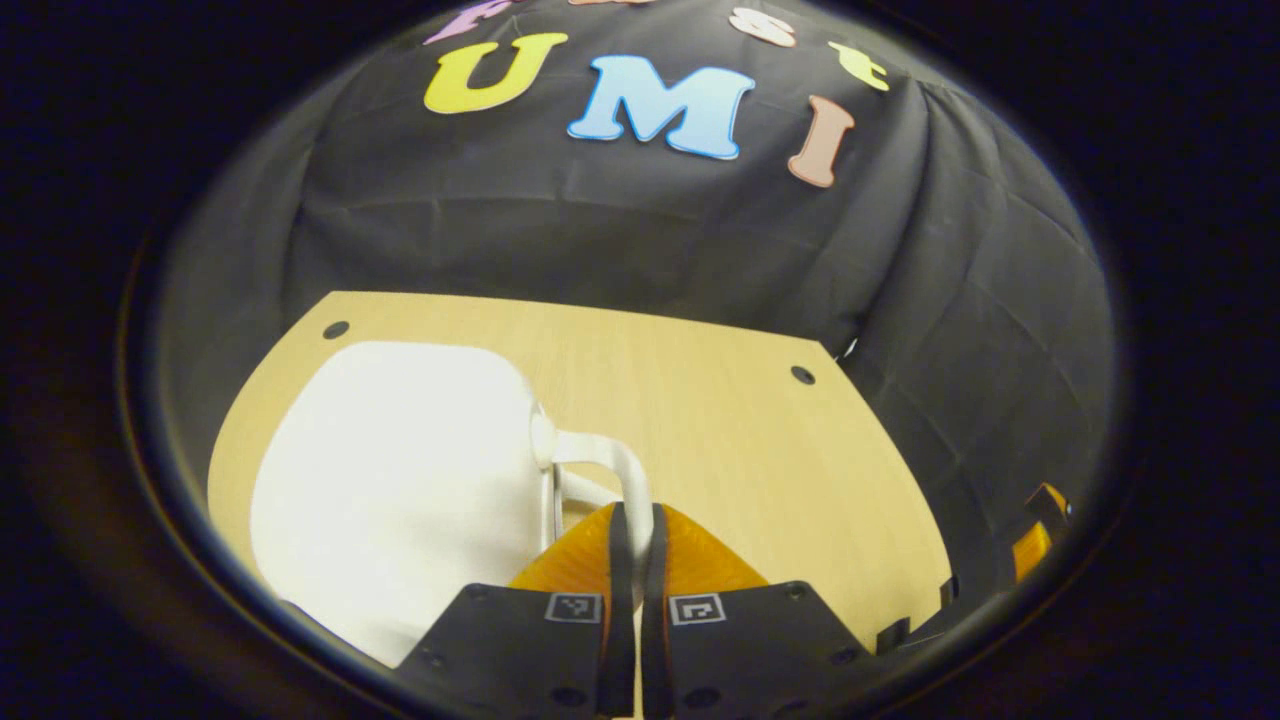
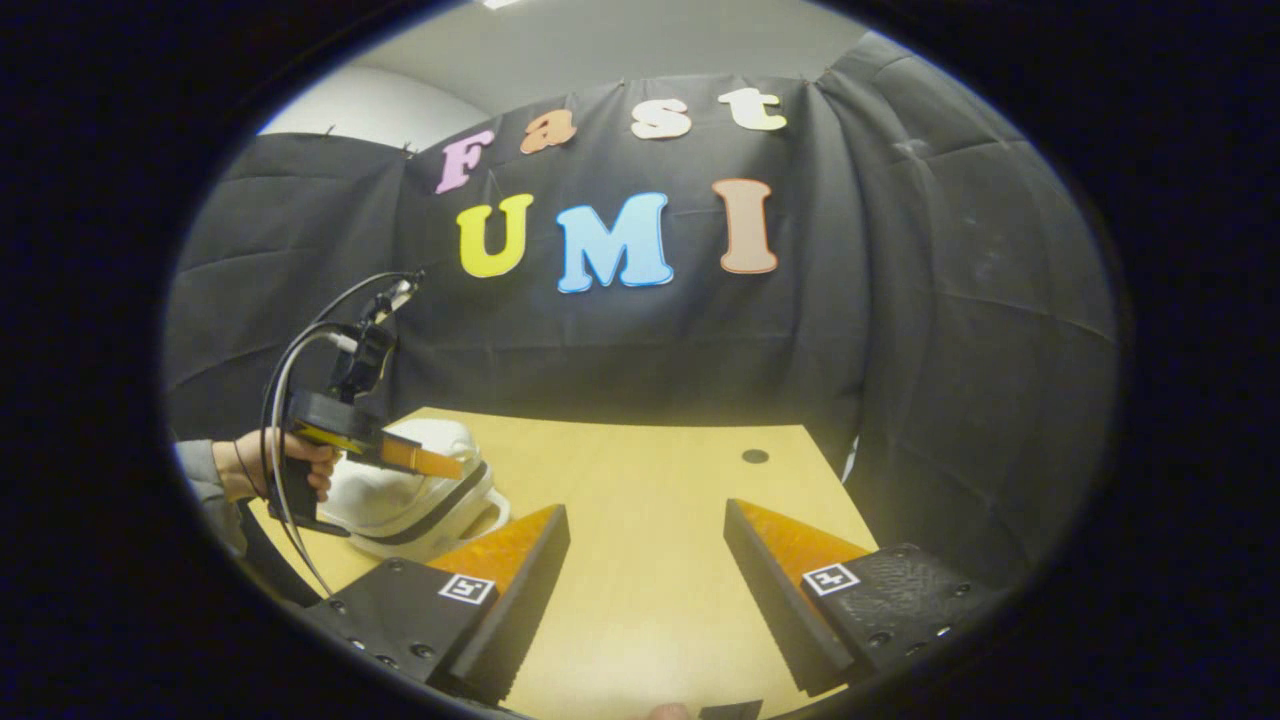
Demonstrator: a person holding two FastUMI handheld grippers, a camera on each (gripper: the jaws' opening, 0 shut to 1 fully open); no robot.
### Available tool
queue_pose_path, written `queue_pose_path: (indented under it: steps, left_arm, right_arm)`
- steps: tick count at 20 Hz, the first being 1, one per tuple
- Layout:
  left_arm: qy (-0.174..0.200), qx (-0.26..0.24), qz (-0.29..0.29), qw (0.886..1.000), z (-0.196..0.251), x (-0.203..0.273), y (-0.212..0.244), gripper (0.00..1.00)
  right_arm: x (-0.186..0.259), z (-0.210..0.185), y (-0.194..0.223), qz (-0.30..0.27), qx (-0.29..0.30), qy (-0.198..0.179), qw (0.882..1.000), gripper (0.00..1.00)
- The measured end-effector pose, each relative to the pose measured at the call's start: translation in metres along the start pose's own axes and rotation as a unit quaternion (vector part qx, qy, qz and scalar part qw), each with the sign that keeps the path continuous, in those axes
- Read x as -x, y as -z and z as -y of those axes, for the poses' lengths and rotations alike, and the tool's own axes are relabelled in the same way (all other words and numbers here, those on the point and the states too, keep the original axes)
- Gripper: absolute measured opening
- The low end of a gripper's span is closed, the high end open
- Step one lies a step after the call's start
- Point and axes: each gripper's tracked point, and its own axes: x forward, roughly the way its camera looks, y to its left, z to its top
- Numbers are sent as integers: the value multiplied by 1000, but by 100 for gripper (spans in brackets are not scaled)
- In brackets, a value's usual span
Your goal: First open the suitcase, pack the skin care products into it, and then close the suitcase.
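In the left gripper view the left gripper (image 1: 637,520) has its fingers pressed together on the white handle (image 1: 622,468) of the white suitcase (image 1: 400,480), which lies closed on the wooden table (image 1: 700,400) at about nine o'clock from the fingertips. In the right gripper view the right gripper (image 2: 645,525) hangs over bare tabletop with its fingers wide apart — holding nothing — while the suitcase sits at ten o'clock, a hand (image 2: 285,465) gripping the other tool above it.

The right claw (image 2: 647,560) gapes above the table (image 2: 640,480); farther left, the left claw (image 2: 440,462) meets the white suitcase (image 2: 405,495).
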Motion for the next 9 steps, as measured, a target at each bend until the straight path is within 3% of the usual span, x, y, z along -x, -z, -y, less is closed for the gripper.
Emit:
queue_pose_path:
  steps: [3, 7, 9]
  left_arm:
    - [3, -13, -24, 1000, 8, -14, 18, 14]
    - [-8, -30, 3, 1000, 9, -12, 10, 29]
    - [-20, -45, 30, 998, 8, 8, -7, 44]
  right_arm:
    - [-1, 4, -4, 2, 3, 10, 1000, 95]
    - [3, 1, -14, 9, -1, 22, 1000, 95]
    - [6, -3, -22, 17, -2, 26, 1000, 95]
